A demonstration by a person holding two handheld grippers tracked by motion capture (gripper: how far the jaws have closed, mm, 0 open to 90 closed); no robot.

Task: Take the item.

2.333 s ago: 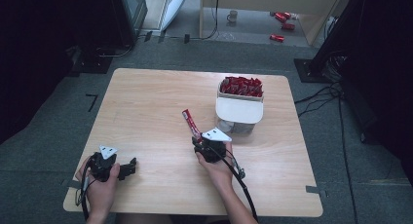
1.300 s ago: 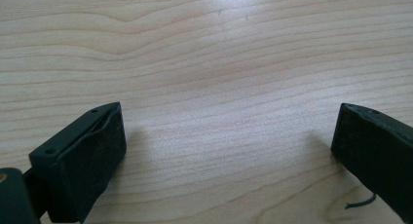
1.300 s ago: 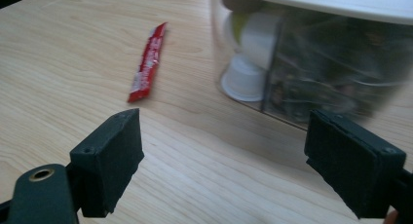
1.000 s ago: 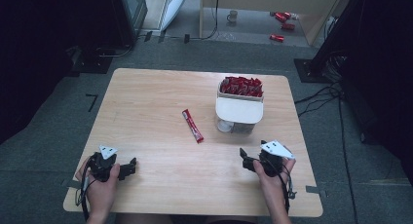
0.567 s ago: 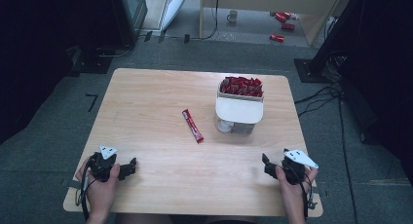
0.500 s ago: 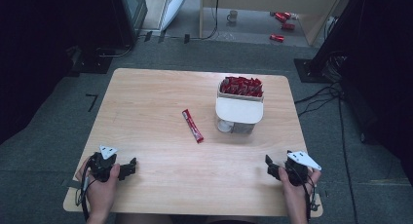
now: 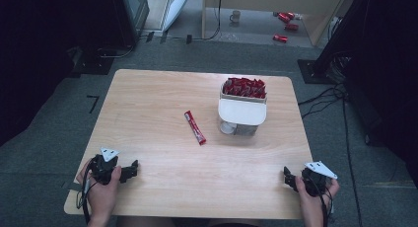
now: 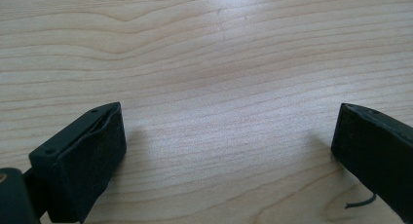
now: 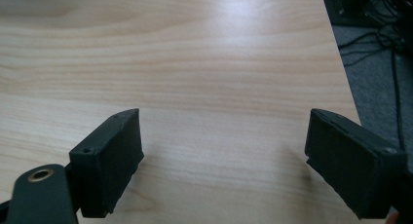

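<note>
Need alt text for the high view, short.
A wooden table seen from above: a red stick packet lies flat near its middle, beside a white box full of red packets. At the near edge, the left gripper and right gripper rest at opposite corners, both empty.

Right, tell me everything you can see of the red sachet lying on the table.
The red sachet is a slim, flat stick pack, red, of what looks like glossy foil or plastic, with a paler band near its far end. It lies flat on the bare wooden table, near the middle, slanting from far-left to near-right. It sits just left of the white container full of similar red packs, apart from it. Nothing touches it but the tabletop. Any print is too small to read.
</note>
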